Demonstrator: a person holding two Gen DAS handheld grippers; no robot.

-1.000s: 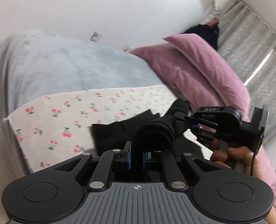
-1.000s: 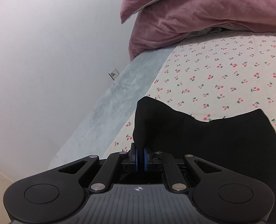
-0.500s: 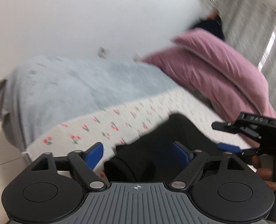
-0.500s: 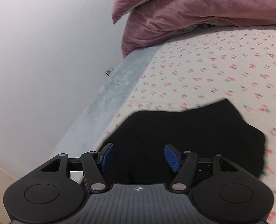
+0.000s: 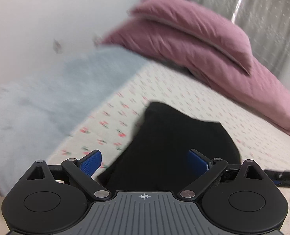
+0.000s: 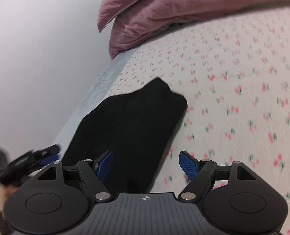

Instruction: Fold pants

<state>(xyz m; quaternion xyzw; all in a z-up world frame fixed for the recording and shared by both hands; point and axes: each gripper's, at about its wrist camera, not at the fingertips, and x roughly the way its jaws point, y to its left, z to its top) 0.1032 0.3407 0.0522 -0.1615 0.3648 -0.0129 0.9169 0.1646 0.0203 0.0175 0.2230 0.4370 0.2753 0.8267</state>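
The black pants (image 5: 174,143) lie as a folded bundle on the cherry-print sheet (image 5: 184,94), near its left edge. My left gripper (image 5: 144,156) hovers over the near end of the bundle; its jaws are opening and the blue pads press on nothing. The right wrist view shows the pants (image 6: 129,127) stretching away from me. My right gripper (image 6: 146,161) sits above their near right edge, its jaws also opening, with no cloth pinched. Each gripper shows, blurred, at the edge of the other's view: right gripper (image 5: 282,176), left gripper (image 6: 27,162).
Two pink pillows (image 5: 194,45) are stacked at the head of the bed, beyond the pants. A grey-blue blanket (image 5: 47,101) covers the bed's left side by the white wall. Grey curtains (image 5: 262,19) hang at the back right. Bare sheet (image 6: 243,98) stretches right of the pants.
Both grippers were shut on the black cloth a second ago and have let go and opened wide. Both have pulled back, and the pants have dropped flat onto the sheet.
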